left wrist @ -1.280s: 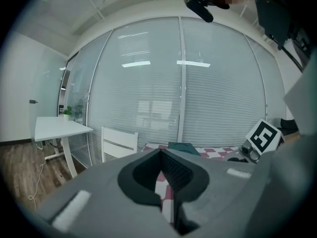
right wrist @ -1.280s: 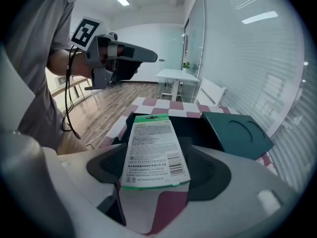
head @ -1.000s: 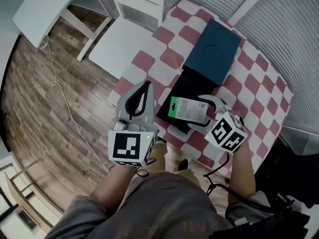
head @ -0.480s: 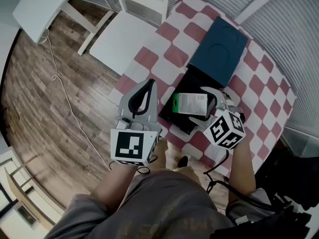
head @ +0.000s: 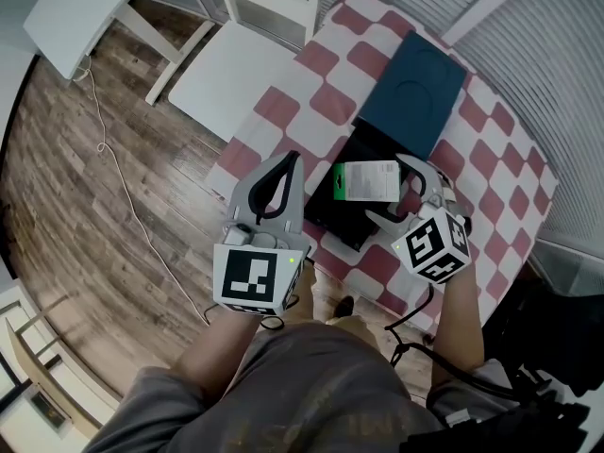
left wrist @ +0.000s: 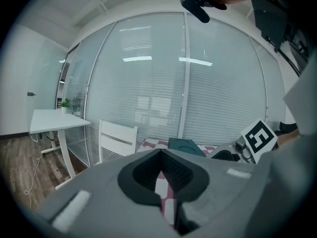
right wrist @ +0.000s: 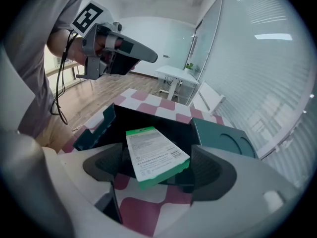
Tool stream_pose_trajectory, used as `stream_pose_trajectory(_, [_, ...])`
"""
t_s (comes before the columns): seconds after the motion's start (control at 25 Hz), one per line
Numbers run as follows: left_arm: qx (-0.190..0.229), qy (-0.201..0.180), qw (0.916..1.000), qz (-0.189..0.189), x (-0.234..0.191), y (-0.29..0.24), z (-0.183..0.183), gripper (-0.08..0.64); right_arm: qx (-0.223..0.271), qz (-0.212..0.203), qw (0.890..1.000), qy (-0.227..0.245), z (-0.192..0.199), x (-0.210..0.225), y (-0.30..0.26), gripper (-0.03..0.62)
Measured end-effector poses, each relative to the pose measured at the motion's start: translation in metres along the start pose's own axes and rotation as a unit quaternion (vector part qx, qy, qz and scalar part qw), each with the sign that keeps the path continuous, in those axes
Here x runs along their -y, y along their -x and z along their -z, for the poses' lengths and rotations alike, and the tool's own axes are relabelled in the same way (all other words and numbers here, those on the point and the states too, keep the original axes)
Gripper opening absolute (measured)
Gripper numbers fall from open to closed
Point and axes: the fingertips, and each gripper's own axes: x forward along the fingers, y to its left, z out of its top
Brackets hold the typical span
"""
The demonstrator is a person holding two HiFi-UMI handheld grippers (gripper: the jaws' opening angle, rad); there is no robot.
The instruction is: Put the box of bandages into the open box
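The bandage box [head: 371,181], white with a green edge, hangs tilted over the near part of the open dark box [head: 330,206]. My right gripper [head: 394,196] is shut on it. In the right gripper view the bandage box [right wrist: 156,155] sits between the jaws above the open box [right wrist: 148,119]. The box's dark teal lid [head: 412,83] lies just beyond it. My left gripper [head: 281,170] is held left of the open box, shut and holding nothing; in its own view [left wrist: 161,182] the jaws meet, and the lid [left wrist: 185,145] shows ahead.
The red and white checked table [head: 326,102] ends close to my body. A white chair [head: 236,74] stands at its left side, with a white desk [head: 85,12] beyond. A cable [head: 113,159] runs over the wood floor. Blinds back the table.
My right gripper has carried the bandage box a little up and to the right, further over the open box. The left gripper has shifted slightly the same way.
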Motion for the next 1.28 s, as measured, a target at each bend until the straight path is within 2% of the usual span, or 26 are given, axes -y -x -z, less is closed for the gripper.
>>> stream_pose_trajectory(0.24, [0.005, -0.001, 0.9999, 0.010, 0.004, 0.000, 0.004, 0.000, -0.006, 0.029, 0.999, -0.013, 0.012, 0.005, 0.018, 0.432])
stream_pose_trajectory(0.48, [0.004, -0.002, 0.9997, 0.024, 0.015, -0.005, 0.001, 0.000, -0.006, 0.103, 0.994, -0.030, 0.021, 0.027, 0.035, 0.295])
stream_pose_trajectory(0.72, [-0.002, -0.003, 0.9995, 0.031, 0.017, -0.016, 0.000, 0.000, -0.017, 0.140, 0.990, -0.029, 0.025, 0.042, 0.031, 0.243])
stream_pose_trajectory(0.88, [-0.002, -0.002, 0.9994, 0.034, 0.018, -0.019, 0.004, 0.000, -0.014, 0.147, 0.989, -0.032, 0.024, 0.044, 0.029, 0.244])
stream_pose_trajectory(1.12, [-0.003, 0.000, 0.9993, 0.037, 0.024, -0.017, 0.005, 0.000, -0.036, 0.157, 0.987, -0.028, 0.024, 0.046, 0.017, 0.259])
stream_pose_trajectory(1.28, [0.000, -0.002, 0.9993, 0.037, 0.025, -0.014, 0.003, 0.000, -0.018, 0.160, 0.986, -0.041, 0.018, 0.044, 0.020, 0.259])
